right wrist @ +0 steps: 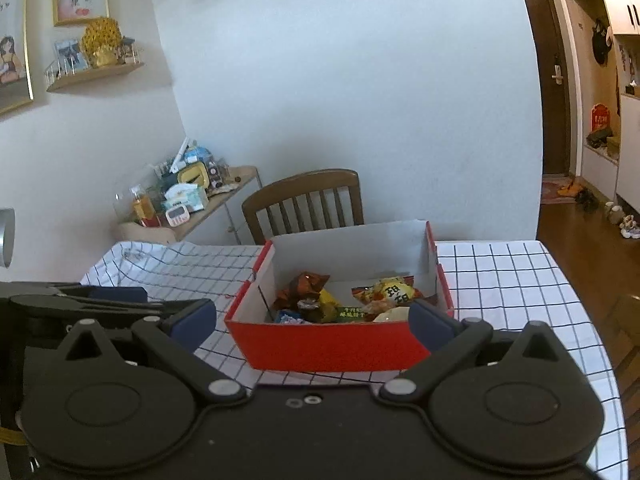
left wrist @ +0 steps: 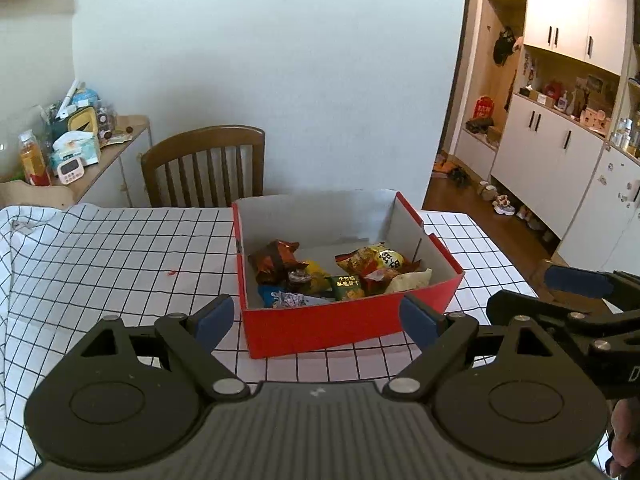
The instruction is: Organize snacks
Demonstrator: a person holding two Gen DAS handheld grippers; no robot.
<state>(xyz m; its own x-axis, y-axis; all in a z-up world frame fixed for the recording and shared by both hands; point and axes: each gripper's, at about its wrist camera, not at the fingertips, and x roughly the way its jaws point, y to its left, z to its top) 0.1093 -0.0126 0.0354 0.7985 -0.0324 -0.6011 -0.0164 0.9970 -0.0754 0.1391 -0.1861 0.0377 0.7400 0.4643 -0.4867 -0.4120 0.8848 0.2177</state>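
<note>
the red box (left wrist: 320, 326) of snacks (left wrist: 340, 274) sits straight ahead of both tools, left tool (left wrist: 316, 320) and right tool (right wrist: 314, 320) spread wide, empty.

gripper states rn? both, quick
Left gripper: jaws open, nothing held, short of the red box.
Right gripper: jaws open, nothing held, in front of the same box.

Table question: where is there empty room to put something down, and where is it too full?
Bare checked tablecloth lies left of the red box, and more to its right. Inside, snack packets crowd the near half; only the far floor by the back wall is bare.
</note>
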